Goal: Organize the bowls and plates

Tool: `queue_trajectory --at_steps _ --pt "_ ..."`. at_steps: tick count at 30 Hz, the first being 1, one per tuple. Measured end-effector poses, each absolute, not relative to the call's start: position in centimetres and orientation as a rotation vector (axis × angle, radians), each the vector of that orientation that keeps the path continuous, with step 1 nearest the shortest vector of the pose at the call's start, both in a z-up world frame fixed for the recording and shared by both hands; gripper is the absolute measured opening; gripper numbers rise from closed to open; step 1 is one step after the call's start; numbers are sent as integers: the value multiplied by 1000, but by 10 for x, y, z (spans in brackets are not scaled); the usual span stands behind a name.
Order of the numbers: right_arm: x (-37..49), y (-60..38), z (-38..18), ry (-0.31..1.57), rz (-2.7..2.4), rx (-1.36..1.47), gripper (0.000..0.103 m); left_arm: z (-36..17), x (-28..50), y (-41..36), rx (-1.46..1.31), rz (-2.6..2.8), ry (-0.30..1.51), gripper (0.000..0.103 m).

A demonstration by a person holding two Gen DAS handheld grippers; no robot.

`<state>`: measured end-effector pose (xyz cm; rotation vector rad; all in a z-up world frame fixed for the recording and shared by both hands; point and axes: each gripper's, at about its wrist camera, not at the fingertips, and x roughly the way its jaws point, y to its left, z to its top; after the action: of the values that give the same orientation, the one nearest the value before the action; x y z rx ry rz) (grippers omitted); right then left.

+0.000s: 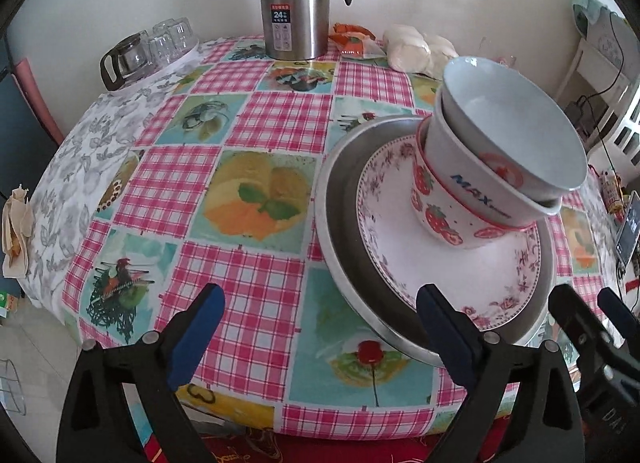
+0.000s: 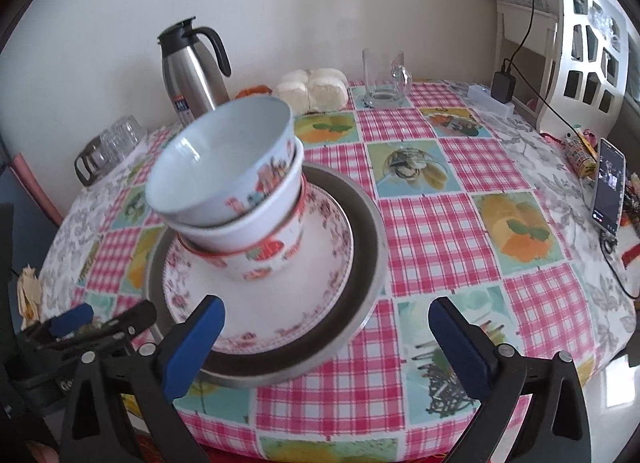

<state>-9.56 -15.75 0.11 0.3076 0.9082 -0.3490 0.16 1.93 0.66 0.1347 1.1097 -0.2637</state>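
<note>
A metal plate (image 1: pixel 326 199) (image 2: pixel 362 231) lies on the checked tablecloth with a floral plate (image 1: pixel 400 235) (image 2: pixel 320 263) inside it. On that stands a strawberry bowl (image 1: pixel 436 219) (image 2: pixel 272 259), with a white bowl (image 1: pixel 460 179) (image 2: pixel 248 229) nested in it and another bowl (image 1: pixel 512 123) (image 2: pixel 220 159) on top, both tilted. My left gripper (image 1: pixel 318 299) (image 2: pixel 106 315) is open at the stack's left front, one finger over the metal rim. My right gripper (image 2: pixel 326 309) (image 1: pixel 586 299) is open at the right front, one finger over the plates. Neither touches the dishes.
At the back stand a steel thermos jug (image 1: pixel 294 11) (image 2: pixel 192 71), a glass pot with tumblers (image 1: pixel 128 59), a bag of white buns (image 2: pixel 312 89) and a glass mug (image 2: pixel 384 79). A phone (image 2: pixel 608 183) and a cabled charger (image 2: pixel 502 87) sit at the right edge.
</note>
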Motion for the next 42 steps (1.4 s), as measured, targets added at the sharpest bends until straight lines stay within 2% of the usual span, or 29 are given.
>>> queue_trajectory --at_steps 23,42 --pt "-100 -166 -10 971 -368 305 103 -2 0 19 145 -254 1168 97" --pt "-99 -168 -12 987 -373 309 103 3 -5 14 195 -230 1145 97"
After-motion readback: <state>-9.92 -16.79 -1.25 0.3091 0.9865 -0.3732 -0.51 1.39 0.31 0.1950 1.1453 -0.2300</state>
